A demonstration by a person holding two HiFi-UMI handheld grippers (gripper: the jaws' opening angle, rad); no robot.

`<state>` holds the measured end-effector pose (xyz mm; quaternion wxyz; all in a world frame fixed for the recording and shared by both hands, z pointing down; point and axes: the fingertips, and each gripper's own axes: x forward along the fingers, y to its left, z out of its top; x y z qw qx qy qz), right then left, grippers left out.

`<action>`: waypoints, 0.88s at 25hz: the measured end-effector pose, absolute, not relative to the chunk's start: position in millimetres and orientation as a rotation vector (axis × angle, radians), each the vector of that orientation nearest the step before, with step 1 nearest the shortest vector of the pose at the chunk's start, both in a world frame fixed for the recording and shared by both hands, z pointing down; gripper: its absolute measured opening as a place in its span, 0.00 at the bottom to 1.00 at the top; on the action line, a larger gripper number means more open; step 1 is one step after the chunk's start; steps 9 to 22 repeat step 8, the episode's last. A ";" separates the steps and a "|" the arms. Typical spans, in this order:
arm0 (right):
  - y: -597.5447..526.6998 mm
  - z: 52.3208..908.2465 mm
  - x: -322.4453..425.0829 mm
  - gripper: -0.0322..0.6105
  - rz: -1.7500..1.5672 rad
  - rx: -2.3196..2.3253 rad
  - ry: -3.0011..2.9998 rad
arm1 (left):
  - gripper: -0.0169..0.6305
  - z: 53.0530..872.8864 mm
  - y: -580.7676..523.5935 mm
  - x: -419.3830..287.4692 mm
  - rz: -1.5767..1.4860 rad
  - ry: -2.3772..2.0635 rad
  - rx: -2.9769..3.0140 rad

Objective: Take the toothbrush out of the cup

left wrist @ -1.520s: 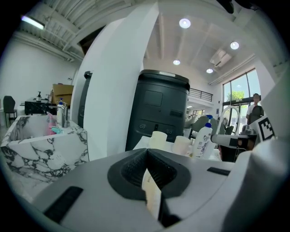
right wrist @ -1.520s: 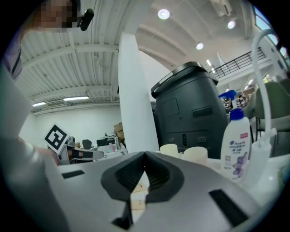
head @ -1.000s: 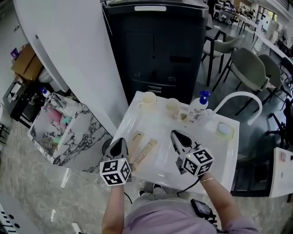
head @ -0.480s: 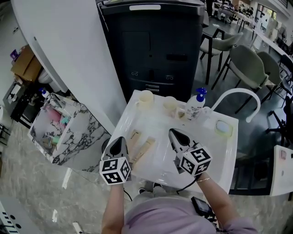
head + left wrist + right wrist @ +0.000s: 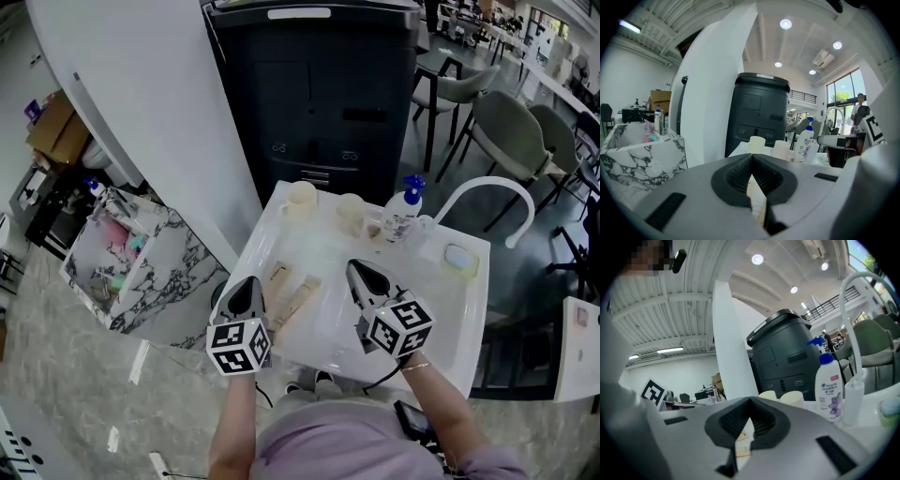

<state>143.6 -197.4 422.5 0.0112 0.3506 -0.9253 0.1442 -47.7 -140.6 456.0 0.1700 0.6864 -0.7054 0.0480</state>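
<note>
Two cream cups (image 5: 302,200) (image 5: 352,216) stand at the far edge of the white sink counter (image 5: 441,309); no toothbrush shows in either from here. The same cups appear in the left gripper view (image 5: 756,144) (image 5: 781,149) and in the right gripper view (image 5: 767,395) (image 5: 792,398). My left gripper (image 5: 246,286) (image 5: 751,157) hovers at the counter's near left edge, jaws shut and empty. My right gripper (image 5: 356,272) (image 5: 750,401) hangs over the middle of the counter, also shut with nothing in it. Both point toward the cups, well short of them.
A pump bottle (image 5: 403,214) stands right of the cups, beside a white arched faucet (image 5: 480,199). A pale green soap dish (image 5: 458,261) sits at the far right. Two flat wooden pieces (image 5: 292,292) lie between my grippers. A dark bin (image 5: 314,94) and a marble box (image 5: 131,272) flank the counter.
</note>
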 end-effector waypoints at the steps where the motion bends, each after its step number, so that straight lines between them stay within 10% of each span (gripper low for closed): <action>1: -197.5 422.0 143.0 0.05 0.449 1.094 -2.887 | 0.03 455.5 -140.2 -47.8 0.138 -2.005 1.952; 22: -195.9 423.8 140.2 0.05 0.428 1.086 -2.892 | 0.03 456.0 -137.5 -47.1 0.145 -2.010 1.959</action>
